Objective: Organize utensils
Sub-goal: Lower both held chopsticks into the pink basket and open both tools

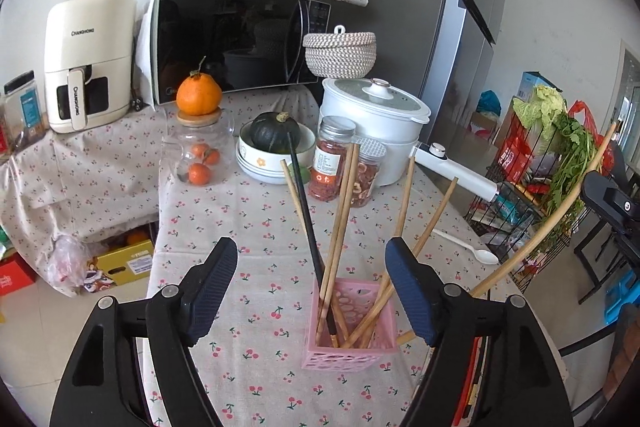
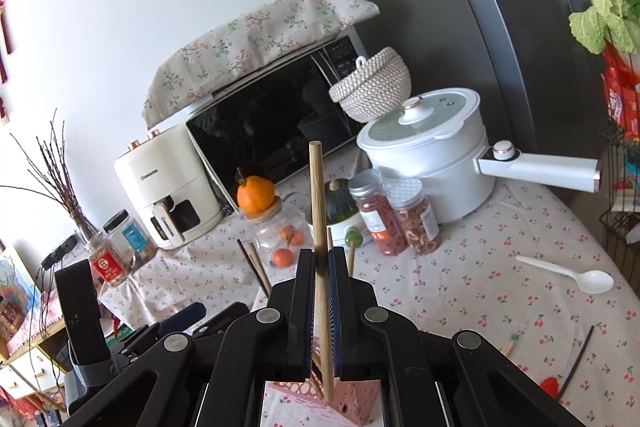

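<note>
A pink perforated holder (image 1: pixel 350 323) stands on the cherry-print tablecloth and holds several wooden chopsticks (image 1: pixel 340 227) and one black chopstick (image 1: pixel 306 215). My left gripper (image 1: pixel 312 287) is open, with its jaws on either side of the holder, just in front of it. My right gripper (image 2: pixel 320 263) is shut on a long wooden chopstick (image 2: pixel 318 203), held upright with its lower end over the holder (image 2: pixel 352 399). That chopstick also shows in the left wrist view (image 1: pixel 548 223), slanting in from the right.
A white plastic spoon (image 2: pixel 568 275) and a black chopstick (image 2: pixel 578 363) lie on the cloth at the right, with a red item beside it. Two spice jars (image 1: pixel 334 159), a bowl with a squash (image 1: pixel 276 143), a white pot (image 1: pixel 372 123), a glass jar, microwave and air fryer stand behind.
</note>
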The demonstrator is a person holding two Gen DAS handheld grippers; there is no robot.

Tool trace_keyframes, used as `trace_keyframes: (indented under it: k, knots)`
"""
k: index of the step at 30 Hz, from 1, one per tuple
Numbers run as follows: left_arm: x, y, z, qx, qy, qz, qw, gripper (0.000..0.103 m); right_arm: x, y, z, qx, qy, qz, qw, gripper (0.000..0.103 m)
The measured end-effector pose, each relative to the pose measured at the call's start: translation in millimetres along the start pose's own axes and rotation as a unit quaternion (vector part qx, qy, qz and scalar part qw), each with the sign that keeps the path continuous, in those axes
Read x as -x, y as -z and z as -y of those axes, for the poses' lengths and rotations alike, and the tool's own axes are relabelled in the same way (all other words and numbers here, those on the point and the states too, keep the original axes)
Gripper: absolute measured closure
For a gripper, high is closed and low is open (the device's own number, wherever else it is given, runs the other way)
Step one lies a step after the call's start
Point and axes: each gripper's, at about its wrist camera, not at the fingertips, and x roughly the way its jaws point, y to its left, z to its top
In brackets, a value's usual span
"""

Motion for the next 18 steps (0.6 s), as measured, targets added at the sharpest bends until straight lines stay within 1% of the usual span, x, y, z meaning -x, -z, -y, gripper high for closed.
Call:
trace_keyframes:
  k: [2,5,8,12,18]
  knots:
    - [3,4,-9,0.011,-0.009,-0.018,0.9997,0.02,-5,0,-4,0.002,0.0,0.001,1.0,0.098]
    - [5,12,-21,0.023,-0.017,-0.045,0.9986,0.019,-15,4,-11,0.006,0.0,-0.001,1.0,0.098]
    - [6,19,-31,0.032,-0.019,-0.062,0.9974,0.019,-29,10,-18,0.015,0.006,-0.008,1.0,0.098]
    - [8,23,-39,0.032,-0.025,-0.07,0.9968,0.019,-52,18,-26,0.023,0.016,-0.027,0.999,0.098]
    - [9,24,-47,0.037,-0.023,-0.073,0.9963,0.019,-91,36,-28,0.017,0.026,-0.085,0.996,0.098]
